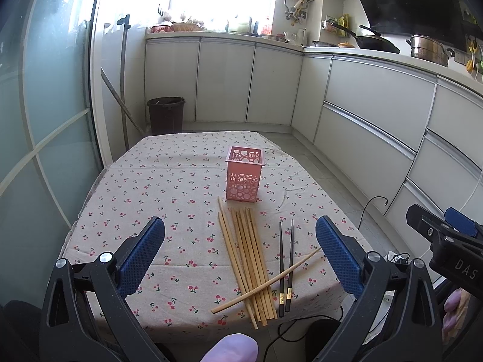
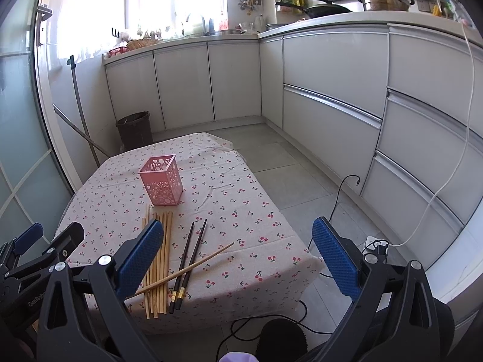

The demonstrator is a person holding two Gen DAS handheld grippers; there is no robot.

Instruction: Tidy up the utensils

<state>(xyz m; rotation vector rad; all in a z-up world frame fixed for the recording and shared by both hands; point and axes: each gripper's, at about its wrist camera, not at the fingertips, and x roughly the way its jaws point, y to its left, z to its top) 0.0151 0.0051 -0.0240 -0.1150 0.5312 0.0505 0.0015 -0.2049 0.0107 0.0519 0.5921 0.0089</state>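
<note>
Tongs on the left (image 1: 240, 250) hang spread apart above the near edge of the bench (image 1: 126, 181), gripping nothing. Right of their left pad lies a bundle of bamboo chopsticks (image 1: 246, 259), one loose bamboo chopstick (image 1: 268, 282) slanting across it. A pink holder (image 1: 244, 173) stands upright just beyond. Two black chopsticks (image 1: 286, 267) lie beside. Right tongs (image 2: 238, 253) gape empty too.
</note>
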